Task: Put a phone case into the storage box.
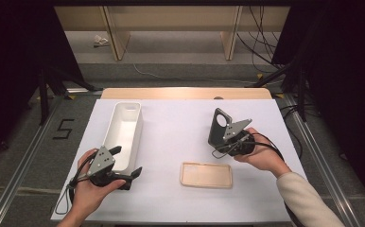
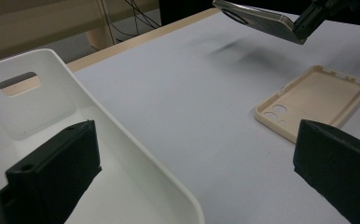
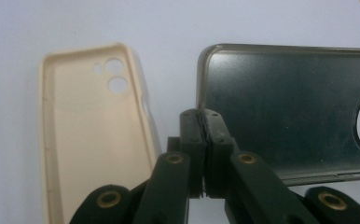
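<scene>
The dark phone case (image 1: pixel 220 126) is clamped by its edge in the right gripper (image 3: pixel 205 122), lifted above the table beyond the beige case (image 1: pixel 206 175) (presumably for binning). The left gripper (image 1: pixel 126 163), jaws apart, is held astride the white bin (image 1: pixel 124 127) wall, left of the beige case.

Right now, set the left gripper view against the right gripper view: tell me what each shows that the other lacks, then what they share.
The left gripper view alone has the white bin and the left gripper, jaws wide apart with nothing between them. The right gripper view alone has the right gripper close up, jaws clamped on the dark phone case at its edge. Both share that dark case, the beige phone case and the white table cover.
</scene>
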A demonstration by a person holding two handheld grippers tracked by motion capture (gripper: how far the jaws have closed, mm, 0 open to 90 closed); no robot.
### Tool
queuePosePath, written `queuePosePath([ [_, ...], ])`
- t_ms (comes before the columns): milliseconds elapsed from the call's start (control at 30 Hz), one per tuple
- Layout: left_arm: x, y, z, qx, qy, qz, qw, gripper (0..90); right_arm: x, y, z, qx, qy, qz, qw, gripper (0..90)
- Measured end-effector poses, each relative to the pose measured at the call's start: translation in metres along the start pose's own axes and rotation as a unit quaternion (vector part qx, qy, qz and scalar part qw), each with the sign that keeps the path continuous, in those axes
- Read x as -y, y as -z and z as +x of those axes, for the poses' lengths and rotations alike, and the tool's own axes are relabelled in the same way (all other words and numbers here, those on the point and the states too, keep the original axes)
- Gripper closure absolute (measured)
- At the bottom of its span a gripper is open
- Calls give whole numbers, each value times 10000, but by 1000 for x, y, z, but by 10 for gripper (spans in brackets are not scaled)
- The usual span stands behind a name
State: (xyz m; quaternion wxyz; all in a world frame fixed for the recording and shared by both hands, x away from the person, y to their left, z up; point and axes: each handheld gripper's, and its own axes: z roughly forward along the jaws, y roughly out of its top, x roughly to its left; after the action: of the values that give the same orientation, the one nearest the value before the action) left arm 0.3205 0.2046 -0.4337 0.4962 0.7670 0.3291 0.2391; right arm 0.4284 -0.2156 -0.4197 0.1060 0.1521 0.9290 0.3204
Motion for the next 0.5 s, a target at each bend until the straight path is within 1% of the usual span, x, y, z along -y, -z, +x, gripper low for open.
queuePosePath([
  [167, 0, 0, 0, 3, -16, 2, 10000, 0, 4, 2, 1, -71, -142, -221, 9996, 891],
  [233, 0, 0, 0, -3, -5, -7, 10000, 0, 5, 3, 2, -76, -234, -321, 9992, 891],
  [267, 0, 0, 0, -5, -3, -7, 10000, 0, 5, 4, 2, -124, -283, -422, 9986, 891],
  [300, 0, 0, 0, -7, -3, -9, 10000, 0, 5, 4, 2, -124, -283, -422, 9986, 891],
  [500, -1, -1, 0, -17, 9, -13, 10000, 1, 6, 8, 6, -193, -385, -716, 9965, 891],
])
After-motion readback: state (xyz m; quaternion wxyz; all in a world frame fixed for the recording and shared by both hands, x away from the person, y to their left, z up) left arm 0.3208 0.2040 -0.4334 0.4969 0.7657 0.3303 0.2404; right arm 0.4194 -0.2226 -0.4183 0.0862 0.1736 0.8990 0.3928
